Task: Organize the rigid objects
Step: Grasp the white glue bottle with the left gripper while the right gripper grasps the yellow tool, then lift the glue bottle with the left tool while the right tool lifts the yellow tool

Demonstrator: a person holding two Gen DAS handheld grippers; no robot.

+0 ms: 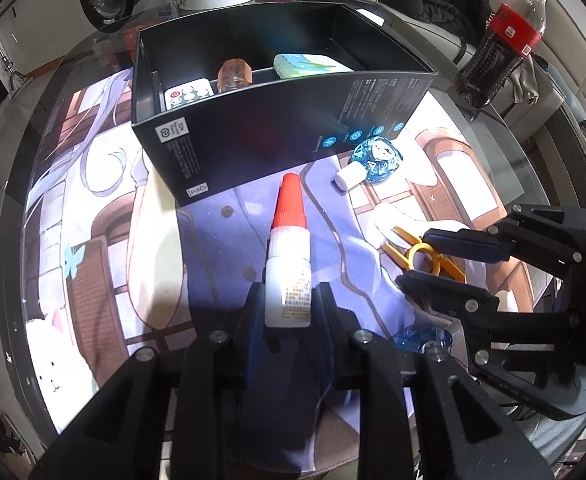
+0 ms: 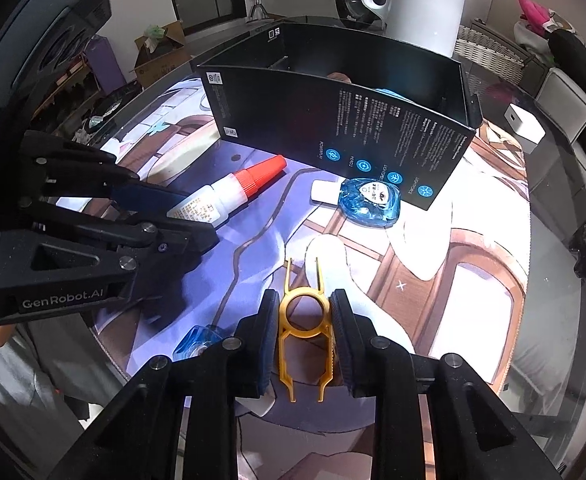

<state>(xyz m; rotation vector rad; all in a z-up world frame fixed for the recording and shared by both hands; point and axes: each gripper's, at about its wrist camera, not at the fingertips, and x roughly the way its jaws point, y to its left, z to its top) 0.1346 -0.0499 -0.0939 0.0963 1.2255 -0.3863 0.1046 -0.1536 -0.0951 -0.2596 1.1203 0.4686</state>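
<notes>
The left hand-held gripper is clenched on the white glue bottle, low in the centre of its own view, gripping the base while the red cap points up-frame toward the black box. The right hand-held gripper grasps the yellow plastic tool by its ring, both pads against its sides, at the bottom centre of its view.

The 2 grippers sit near each other; carried to the box together, they could knock arms or clip its near wall and shove it. The thin tool may flex or twist out of the pads, and the bottle, held only at its base, could pivot.

A blue dispenser lies just beside the box's near wall, and another blue piece is half hidden behind the right gripper. From the right view the box's inside is hidden; the left view shows a remote, an orange vial and a green pack within. Whether either held item has left the table is hard to tell.
</notes>
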